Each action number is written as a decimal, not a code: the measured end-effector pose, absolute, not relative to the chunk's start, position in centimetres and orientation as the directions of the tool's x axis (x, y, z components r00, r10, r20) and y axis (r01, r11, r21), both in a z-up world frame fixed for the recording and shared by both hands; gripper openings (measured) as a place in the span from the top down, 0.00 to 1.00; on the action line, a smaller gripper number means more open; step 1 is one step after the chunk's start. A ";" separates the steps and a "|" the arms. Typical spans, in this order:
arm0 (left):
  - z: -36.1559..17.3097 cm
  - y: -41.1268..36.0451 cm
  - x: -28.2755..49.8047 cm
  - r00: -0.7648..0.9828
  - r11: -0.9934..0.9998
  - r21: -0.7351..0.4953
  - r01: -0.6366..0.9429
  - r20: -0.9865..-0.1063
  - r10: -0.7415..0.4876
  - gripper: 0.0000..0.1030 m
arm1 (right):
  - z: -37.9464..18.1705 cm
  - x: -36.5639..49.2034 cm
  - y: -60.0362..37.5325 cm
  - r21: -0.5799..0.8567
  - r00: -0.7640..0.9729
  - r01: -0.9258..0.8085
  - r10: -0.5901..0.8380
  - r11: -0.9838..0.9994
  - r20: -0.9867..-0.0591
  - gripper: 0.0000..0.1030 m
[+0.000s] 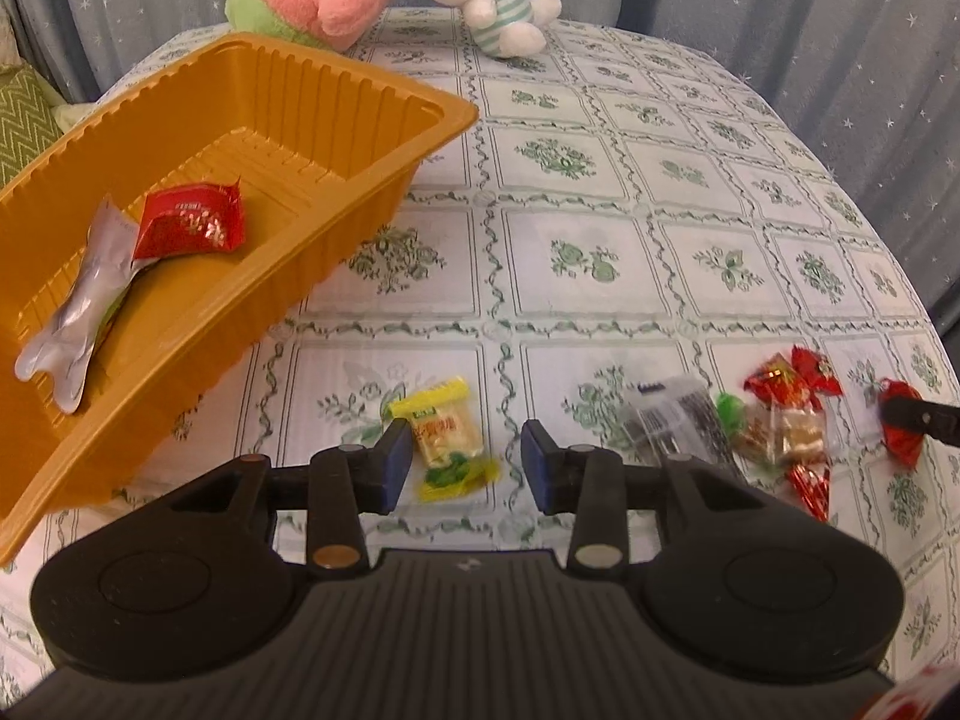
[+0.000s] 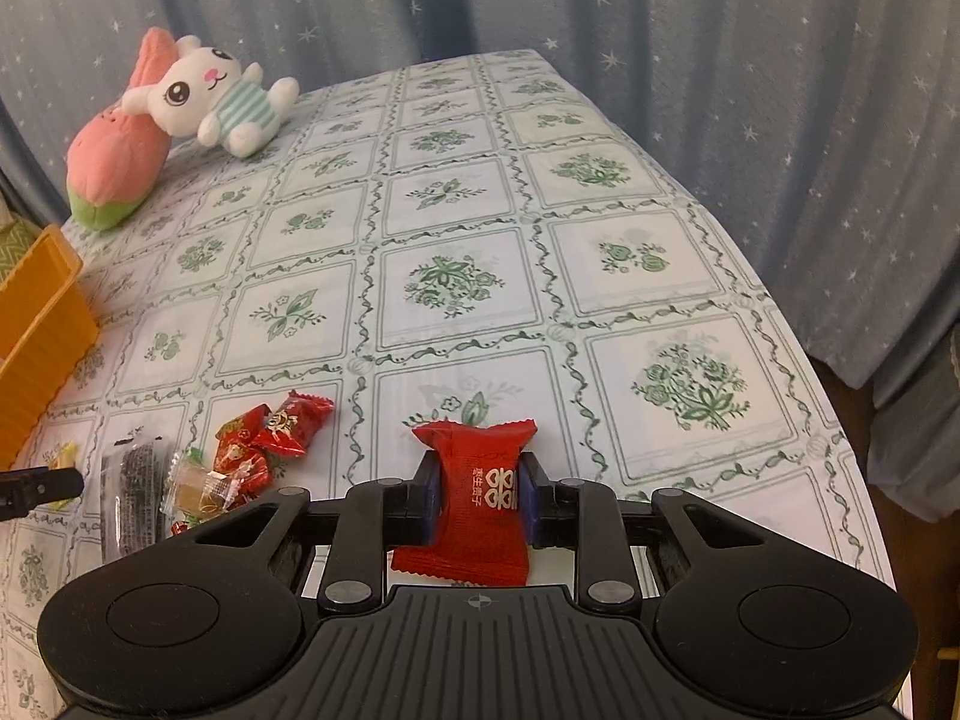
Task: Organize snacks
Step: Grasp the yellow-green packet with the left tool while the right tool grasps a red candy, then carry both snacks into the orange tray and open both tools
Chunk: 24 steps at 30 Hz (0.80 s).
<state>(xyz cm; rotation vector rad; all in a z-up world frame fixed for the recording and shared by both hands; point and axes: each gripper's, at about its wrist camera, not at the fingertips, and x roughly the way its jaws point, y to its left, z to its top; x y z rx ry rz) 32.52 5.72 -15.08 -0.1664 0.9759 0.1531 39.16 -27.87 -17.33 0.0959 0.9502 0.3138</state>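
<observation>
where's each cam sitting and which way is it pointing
Left wrist: sits on the left gripper, facing the orange tray and yellow snack; its open fingers show.
Right wrist: sits on the right gripper, facing across the tablecloth to the curtain; its fingers clamp a red candy packet.
Shared: the tray, plush rabbit, and snack pile.
</observation>
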 end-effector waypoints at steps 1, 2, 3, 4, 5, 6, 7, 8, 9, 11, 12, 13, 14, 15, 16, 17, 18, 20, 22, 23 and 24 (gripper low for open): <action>-15.1 5.7 32.6 0.555 0.977 -0.065 -0.202 -0.830 0.059 0.66 | -17.3 39.1 -28.0 0.218 0.541 -0.219 0.304 0.951 -0.784 0.75; -15.1 5.6 32.7 0.557 0.978 -0.060 -0.201 -0.828 0.064 0.69 | -17.3 39.0 -28.0 0.220 0.541 -0.217 0.305 0.951 -0.784 0.75; -15.2 5.6 32.8 0.559 0.978 -0.053 -0.202 -0.826 0.071 0.71 | -17.2 39.0 -28.1 0.222 0.541 -0.216 0.306 0.951 -0.784 0.75; -15.2 5.6 32.8 0.561 0.978 -0.048 -0.201 -0.824 0.074 0.73 | -17.2 38.9 -28.1 0.223 0.540 -0.214 0.306 0.951 -0.784 0.74; -15.2 5.7 32.7 0.563 0.979 -0.043 -0.198 -0.823 0.077 0.76 | -17.2 38.8 -28.2 0.224 0.540 -0.214 0.307 0.951 -0.784 0.75; -15.2 5.6 32.7 0.565 0.980 -0.034 -0.195 -0.821 0.083 0.77 | -17.2 38.7 -28.2 0.226 0.539 -0.214 0.308 0.950 -0.784 0.75; -15.3 5.6 32.6 0.566 0.982 -0.020 -0.188 -0.819 0.092 0.81 | -17.2 38.7 -28.2 0.227 0.538 -0.214 0.309 0.950 -0.784 0.74; -15.3 5.6 32.5 0.569 0.984 -0.014 -0.179 -0.817 0.092 0.81 | -17.2 38.6 -28.2 0.228 0.537 -0.215 0.310 0.950 -0.784 0.74; -15.3 5.6 32.4 0.571 0.985 -0.012 -0.174 -0.816 0.091 0.81 | -17.2 38.6 -28.2 0.228 0.536 -0.216 0.311 0.949 -0.785 0.74; -15.3 5.6 32.3 0.570 0.986 -0.006 -0.168 -0.816 0.092 0.81 | -17.3 38.5 -28.1 0.230 0.533 -0.219 0.314 0.948 -0.786 0.74; -15.3 5.6 32.3 0.570 0.986 -0.004 -0.166 -0.816 0.093 0.81 | -17.2 38.5 -28.0 0.230 0.532 -0.222 0.316 0.947 -0.785 0.75; -15.3 5.6 32.3 0.569 0.986 -0.004 -0.166 -0.817 0.093 0.81 | -17.2 38.4 -28.0 0.230 0.532 -0.226 0.318 0.946 -0.785 0.75; -15.2 5.6 32.3 0.569 0.986 -0.005 -0.166 -0.817 0.091 0.81 | -17.1 38.4 -27.9 0.231 0.532 -0.230 0.321 0.945 -0.784 0.75; -15.2 5.6 32.2 0.568 0.986 -0.008 -0.166 -0.818 0.089 0.81 | -17.0 38.4 -27.8 0.232 0.533 -0.234 0.324 0.944 -0.782 0.75; -15.2 5.7 32.1 0.567 0.986 -0.010 -0.165 -0.819 0.086 0.81 | -16.9 38.4 -27.8 0.233 0.533 -0.238 0.327 0.943 -0.780 0.75; -15.2 5.7 32.1 0.566 0.986 -0.013 -0.165 -0.820 0.084 0.81 | -16.8 38.4 -27.7 0.234 0.534 -0.243 0.331 0.941 -0.778 0.74; -15.1 5.7 32.0 0.566 0.987 -0.015 -0.163 -0.821 0.081 0.81 | -16.6 38.4 -27.6 0.236 0.534 -0.248 0.336 0.940 -0.776 0.75; -14.9 5.6 31.7 0.570 0.987 -0.019 -0.161 -0.818 0.077 0.81 | -16.3 38.4 -27.4 0.241 0.534 -0.261 0.347 0.935 -0.771 0.74; -14.5 5.6 31.5 0.572 0.987 -0.029 -0.159 -0.818 0.068 0.81 | -15.9 38.4 -26.9 0.247 0.531 -0.278 0.363 0.928 -0.766 0.74; -14.2 5.6 31.3 0.575 0.987 -0.033 -0.157 -0.816 0.064 0.81 | -15.7 38.4 -26.6 0.250 0.529 -0.289 0.372 0.924 -0.763 0.74; -13.9 5.5 31.1 0.579 0.987 -0.037 -0.155 -0.813 0.061 0.81 | -15.5 38.4 -26.3 0.254 0.525 -0.300 0.382 0.919 -0.761 0.75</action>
